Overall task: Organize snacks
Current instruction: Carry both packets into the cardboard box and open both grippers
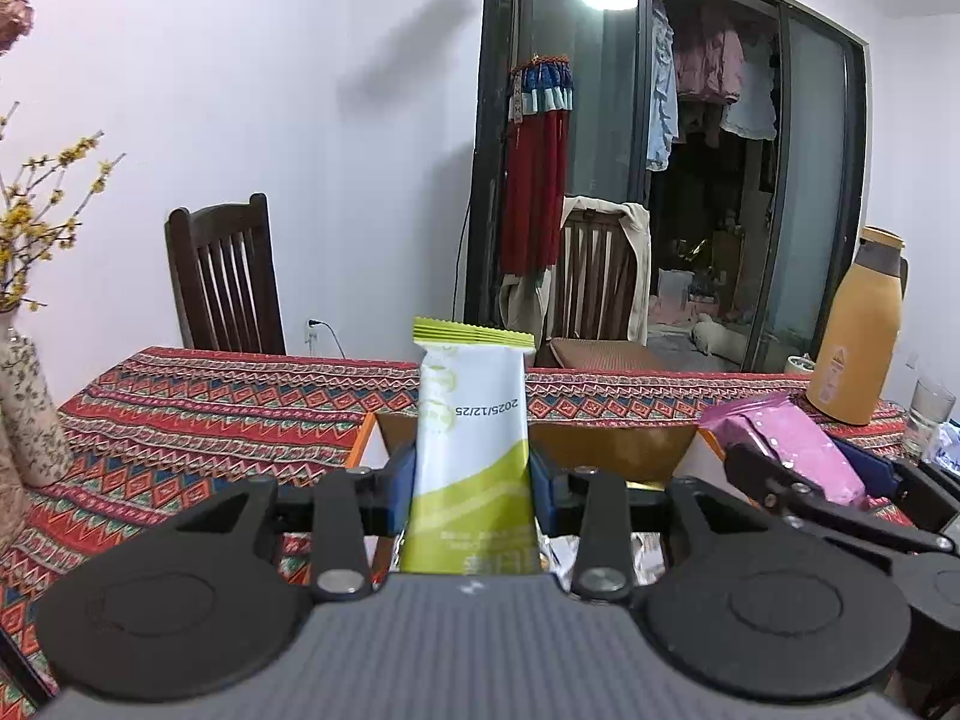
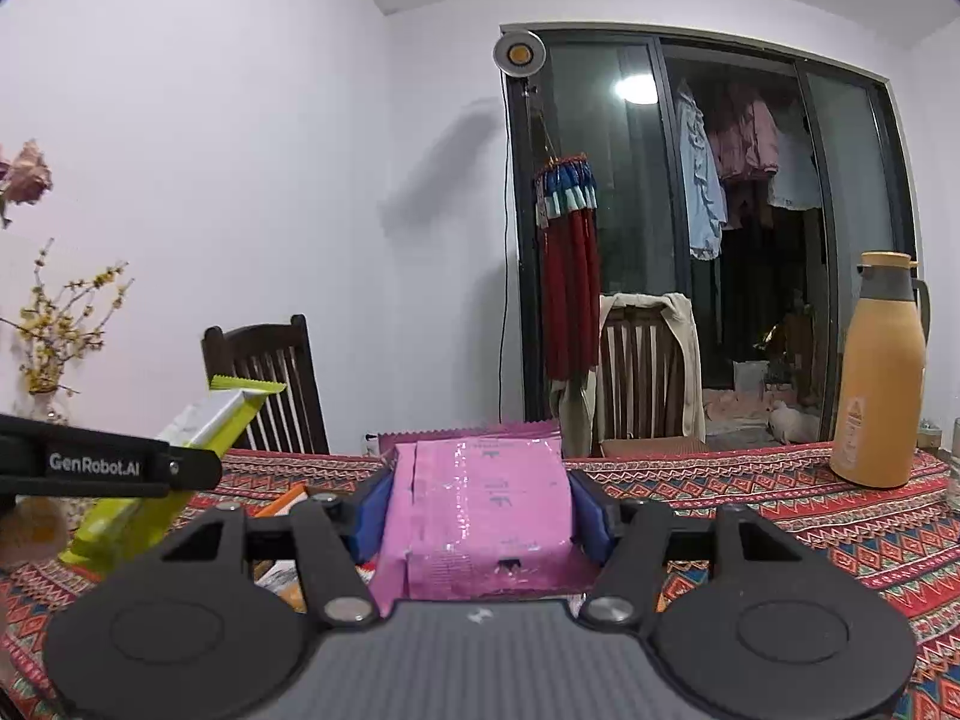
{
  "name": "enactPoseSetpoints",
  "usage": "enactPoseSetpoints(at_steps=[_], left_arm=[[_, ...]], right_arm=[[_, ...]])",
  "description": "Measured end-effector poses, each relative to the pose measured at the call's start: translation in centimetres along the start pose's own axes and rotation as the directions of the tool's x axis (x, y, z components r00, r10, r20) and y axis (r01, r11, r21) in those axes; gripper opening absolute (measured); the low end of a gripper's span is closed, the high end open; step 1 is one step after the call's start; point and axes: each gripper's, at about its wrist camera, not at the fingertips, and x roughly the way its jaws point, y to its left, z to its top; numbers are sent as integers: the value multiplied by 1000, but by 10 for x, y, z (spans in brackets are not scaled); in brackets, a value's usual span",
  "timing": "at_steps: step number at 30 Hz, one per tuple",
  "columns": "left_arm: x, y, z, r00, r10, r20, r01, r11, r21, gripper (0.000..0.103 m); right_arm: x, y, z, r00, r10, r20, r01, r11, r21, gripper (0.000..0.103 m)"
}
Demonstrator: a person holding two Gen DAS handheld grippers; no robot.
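Observation:
My left gripper (image 1: 472,483) is shut on a green and white snack bar (image 1: 471,420), held upright above the table, its crimped green end on top. My right gripper (image 2: 480,510) is shut on a pink snack packet (image 2: 477,516), with its blue pads pressing both sides. In the left wrist view the pink packet (image 1: 786,438) and the right gripper (image 1: 828,480) appear at the right. In the right wrist view the green bar (image 2: 180,468) and the left gripper (image 2: 180,468) show at the left. An orange-rimmed cardboard box (image 1: 600,444) lies below and behind the bar.
A patterned red tablecloth (image 1: 210,414) covers the table. A floral vase (image 1: 24,414) with yellow flowers stands at the left. An orange thermos (image 1: 852,330) and a glass (image 1: 927,414) stand at the right. Two wooden chairs (image 1: 225,276) sit behind the table.

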Motion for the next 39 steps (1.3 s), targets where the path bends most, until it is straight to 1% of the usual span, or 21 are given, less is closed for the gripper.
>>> enactPoseSetpoints(at_steps=[5,10,12,15,20,23,24,25,26,27,28,29,30,33,39], left_arm=[[36,3,0,1000,-5,-18,4,1000,-17,39],[61,15,-19,1000,15,-21,-16,998,-56,39],[70,18,-23,999,8,-50,-10,999,-46,39],[73,22,-27,998,11,-64,-14,998,-53,39],[72,18,-32,998,11,-65,-14,999,-34,39],[71,16,-34,998,12,-62,-14,1000,-27,40],[71,16,-34,998,13,-58,-15,999,-29,41],[69,16,-33,999,17,-48,-18,999,-35,44],[67,18,-32,999,18,-37,-19,999,-41,59],[65,20,-32,999,29,-24,-30,998,-52,85],[63,21,-31,999,44,-7,-45,997,-61,95],[60,21,-31,998,64,18,-62,996,-70,103],[56,22,-31,997,74,37,-71,994,-80,103],[54,25,-29,997,67,37,-63,993,-98,103],[55,25,-31,997,73,30,-70,993,-93,103]], right_arm=[[32,-4,-3,1000,-15,-23,15,1000,21,61],[49,-11,-20,999,-14,-48,16,999,38,61],[54,-12,-24,998,-11,-60,14,999,37,61],[57,-9,-29,997,-9,-76,11,1000,28,61],[61,-6,-36,994,-14,-105,15,1000,15,61],[59,-5,-37,994,-15,-106,16,1000,8,61],[59,-4,-36,994,-14,-105,15,1000,11,63],[58,-6,-35,994,-11,-105,13,1000,15,63],[58,-7,-35,995,-18,-101,21,1000,21,65],[57,-8,-34,995,-23,-98,25,999,24,75],[56,-9,-34,995,-25,-98,28,999,30,89],[56,-10,-33,995,-28,-93,31,999,37,94],[54,-11,-33,996,-35,-83,39,998,43,99],[52,-12,-33,996,-51,-75,55,997,55,103],[51,-18,-34,995,-61,-78,67,995,77,103]])
